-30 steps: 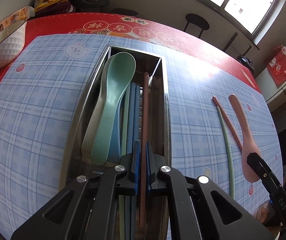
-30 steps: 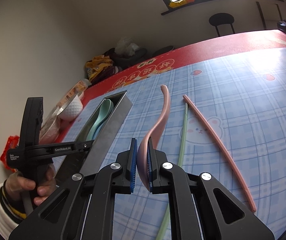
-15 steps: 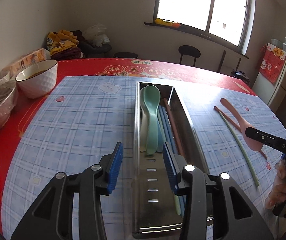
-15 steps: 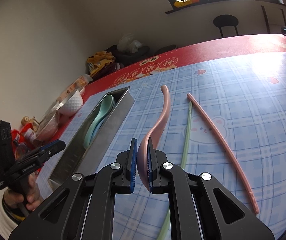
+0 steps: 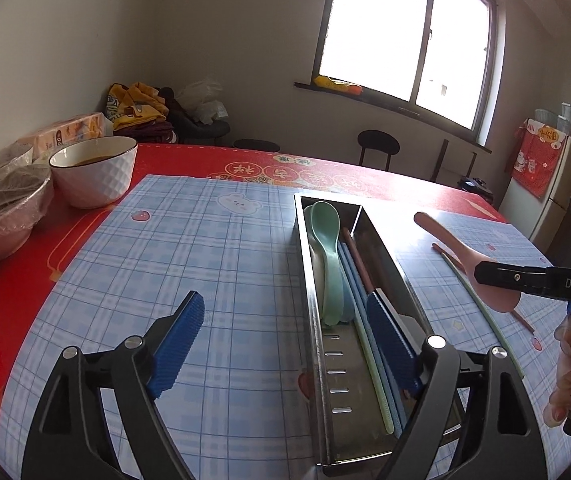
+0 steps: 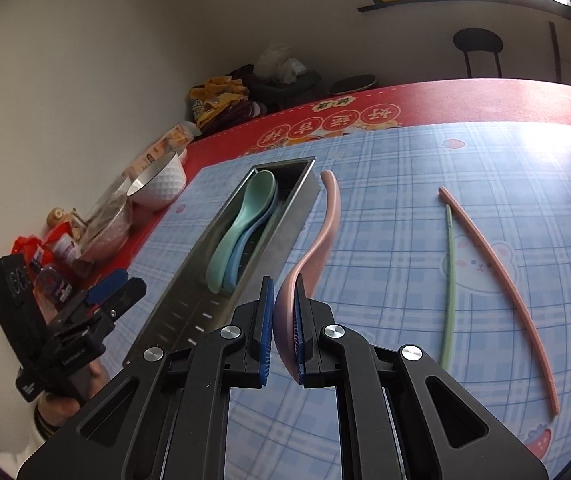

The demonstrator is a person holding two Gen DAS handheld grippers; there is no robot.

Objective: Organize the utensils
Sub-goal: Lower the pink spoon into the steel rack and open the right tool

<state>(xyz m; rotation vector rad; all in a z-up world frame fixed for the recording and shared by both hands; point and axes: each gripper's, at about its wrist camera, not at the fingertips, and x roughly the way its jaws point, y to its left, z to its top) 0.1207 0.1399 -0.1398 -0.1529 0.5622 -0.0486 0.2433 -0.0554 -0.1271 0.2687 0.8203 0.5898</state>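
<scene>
A: Left tool (image 5: pixel 285 344) — its jaws have just been spreading, now wide apart, nothing between the blue pads (image 5: pixel 181 340).

B: And it hangs over the near end of the steel tray (image 5: pixel 327 420), right on the checked desk (image 5: pixel 205 240).

A: Right tool (image 6: pixel 284 332) is clenched on the bowl of the pink spoon (image 6: pixel 325 232) — handle pointing away, lifted just beside the tray's right wall.

B: In the tray, a green spoon (image 5: pixel 327 248) stacked on others, with blue and pink chopsticks (image 5: pixel 355 268) alongside.

A: Out on the desk, 2 loose sticks — a green chopstick (image 6: pixel 450 272) and a pink chopstick (image 6: pixel 497 280), near each other.

B: White bowl (image 5: pixel 93 172) sits far left on the red cloth.
</scene>
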